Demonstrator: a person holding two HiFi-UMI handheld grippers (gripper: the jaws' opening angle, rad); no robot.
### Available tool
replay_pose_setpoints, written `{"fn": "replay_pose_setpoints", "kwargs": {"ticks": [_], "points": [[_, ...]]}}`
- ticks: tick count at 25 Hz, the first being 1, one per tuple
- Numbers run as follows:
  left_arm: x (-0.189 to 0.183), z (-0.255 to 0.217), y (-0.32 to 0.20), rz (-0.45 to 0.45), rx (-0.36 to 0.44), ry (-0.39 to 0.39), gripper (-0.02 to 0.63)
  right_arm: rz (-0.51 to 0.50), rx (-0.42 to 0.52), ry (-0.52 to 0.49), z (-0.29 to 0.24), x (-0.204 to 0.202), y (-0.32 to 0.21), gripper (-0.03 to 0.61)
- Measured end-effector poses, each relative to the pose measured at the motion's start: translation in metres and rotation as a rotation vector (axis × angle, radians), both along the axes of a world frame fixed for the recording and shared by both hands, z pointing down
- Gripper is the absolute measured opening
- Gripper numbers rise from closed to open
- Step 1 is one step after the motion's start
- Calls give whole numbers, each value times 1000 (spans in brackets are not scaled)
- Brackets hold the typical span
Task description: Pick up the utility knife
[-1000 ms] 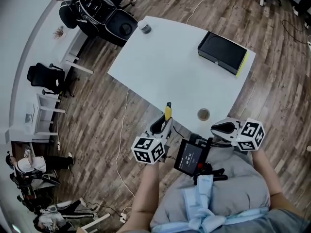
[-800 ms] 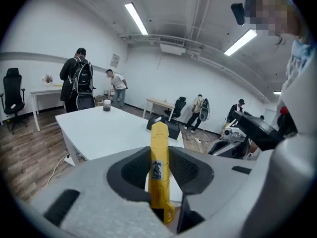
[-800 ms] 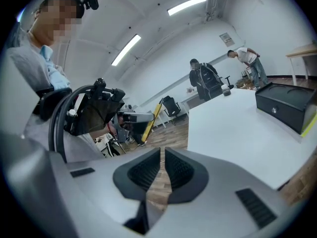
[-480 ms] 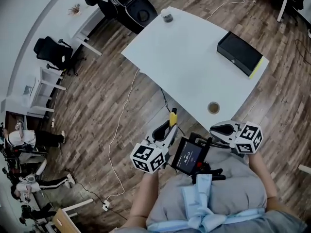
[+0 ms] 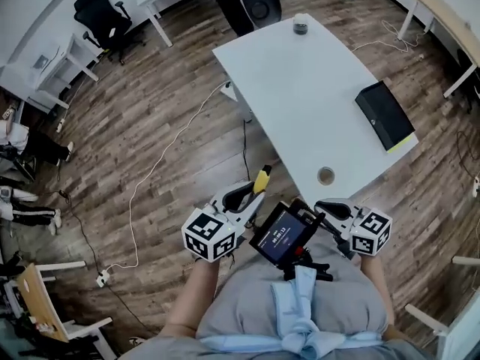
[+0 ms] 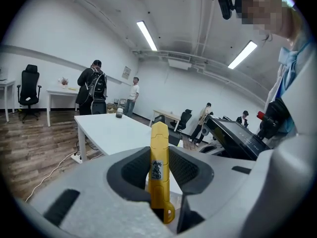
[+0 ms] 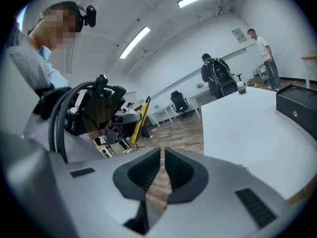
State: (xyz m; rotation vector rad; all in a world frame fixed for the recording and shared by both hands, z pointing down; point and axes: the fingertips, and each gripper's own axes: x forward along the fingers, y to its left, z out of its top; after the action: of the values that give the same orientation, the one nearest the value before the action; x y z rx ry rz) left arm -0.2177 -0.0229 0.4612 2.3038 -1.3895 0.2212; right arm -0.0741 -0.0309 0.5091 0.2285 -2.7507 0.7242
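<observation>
The yellow utility knife [image 5: 262,178] is clamped between the pads of my left gripper [image 5: 244,195], its tip sticking out beyond the jaws. It hangs over the wooden floor, just off the near corner of the white table [image 5: 300,88]. In the left gripper view the knife [image 6: 159,167] stands upright between the jaws of the left gripper [image 6: 159,155], which is shut on it. My right gripper [image 5: 324,208] is held close to the body, its jaws together with nothing between them [image 7: 162,170]. The right gripper view also catches the knife [image 7: 141,117] off to its left.
A black box [image 5: 384,115] lies at the table's right edge, a small round ring [image 5: 325,175] near its near corner, and a dark cup [image 5: 301,25] at its far end. A white cable [image 5: 172,141] runs over the floor. A screen device [image 5: 281,235] sits at the person's chest. People stand in the background.
The left gripper with the knife has drawn back from the table's edge and now hangs over the floor. The head view has swung, so the table sits farther up and right.
</observation>
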Motion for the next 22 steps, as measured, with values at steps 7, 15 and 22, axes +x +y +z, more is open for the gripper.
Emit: {"fn": "replay_pose_setpoints", "kwargs": {"ticks": [7,15,22], "points": [[9,-5,2,-18,19,36,124,-4,9,19,-7,6,-6,31],[13,-7,6,-11,18,38,124,-34,24,33,-13,5,-6,31],[18,-11,7,5,26,31,124,-42,75,33,-22,5,-11,31]]}}
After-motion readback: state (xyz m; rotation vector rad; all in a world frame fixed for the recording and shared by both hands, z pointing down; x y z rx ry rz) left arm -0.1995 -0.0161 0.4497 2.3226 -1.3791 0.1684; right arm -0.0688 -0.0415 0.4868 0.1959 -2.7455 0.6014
